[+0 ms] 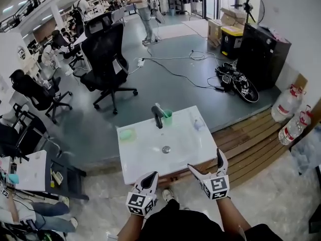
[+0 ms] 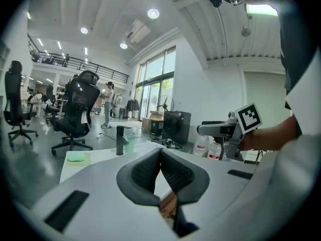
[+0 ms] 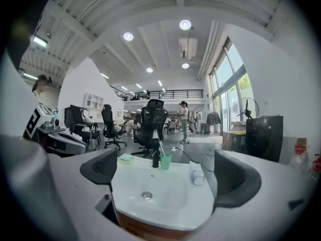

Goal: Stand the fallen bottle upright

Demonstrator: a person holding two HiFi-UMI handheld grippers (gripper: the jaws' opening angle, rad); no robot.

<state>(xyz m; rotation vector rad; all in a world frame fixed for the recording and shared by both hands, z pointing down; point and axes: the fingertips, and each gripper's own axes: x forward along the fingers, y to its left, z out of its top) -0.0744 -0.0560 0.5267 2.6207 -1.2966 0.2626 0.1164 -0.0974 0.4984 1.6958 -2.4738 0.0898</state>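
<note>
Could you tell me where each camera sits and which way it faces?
Head view: on the head, steeply down at sink; arms, left gripper, right gripper.
Left gripper view: on that gripper, across sink toward faucet; own shut jaws, right gripper.
Right gripper view: on that gripper, toward sink, bottle; own open jaws.
Shared: all show faucet.

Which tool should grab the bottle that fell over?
Right. The right tool has open jaws, and the small clear fallen bottle lies on that side of the white sink. The left tool is shut.
</note>
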